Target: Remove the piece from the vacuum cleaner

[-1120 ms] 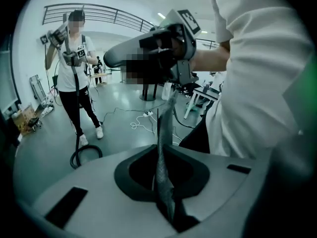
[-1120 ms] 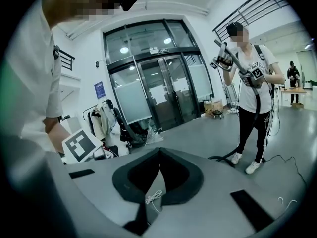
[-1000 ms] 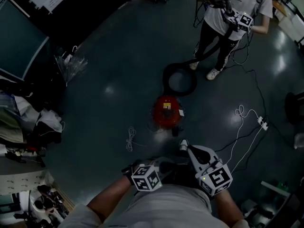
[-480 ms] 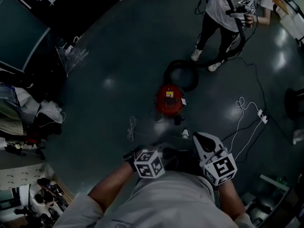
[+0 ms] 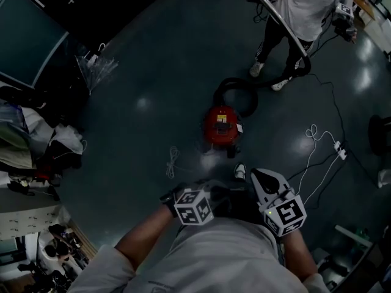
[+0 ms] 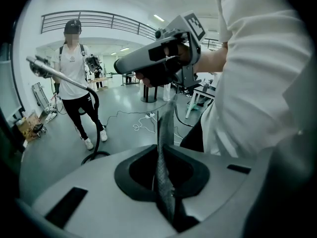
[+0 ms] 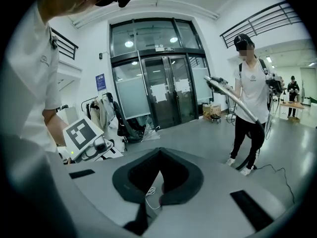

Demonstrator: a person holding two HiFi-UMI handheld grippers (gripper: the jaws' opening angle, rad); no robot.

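The red vacuum cleaner (image 5: 221, 126) stands on the dark floor ahead of me. Its black hose (image 5: 235, 89) loops behind it and runs up to another person (image 5: 308, 8), who holds the wand (image 5: 278, 17) in both hands. That wand (image 6: 58, 76) shows at the left of the left gripper view, and at the right of the right gripper view the same wand (image 7: 230, 97) slants down. My left gripper (image 6: 166, 114) is shut and empty, and its marker cube (image 5: 194, 206) sits close to my body. My right gripper (image 5: 257, 175) tapers to a point and holds nothing.
A white cable coil (image 5: 173, 162) lies left of the vacuum. A power strip (image 5: 338, 152) with loose cords lies to the right. Bags and clutter (image 5: 43, 151) line the left side. Glass doors (image 7: 163, 88) stand beyond the floor.
The other person has swung the wand up and across, and the hose has followed. The vacuum sits slightly higher in view. My two grippers have hardly moved.
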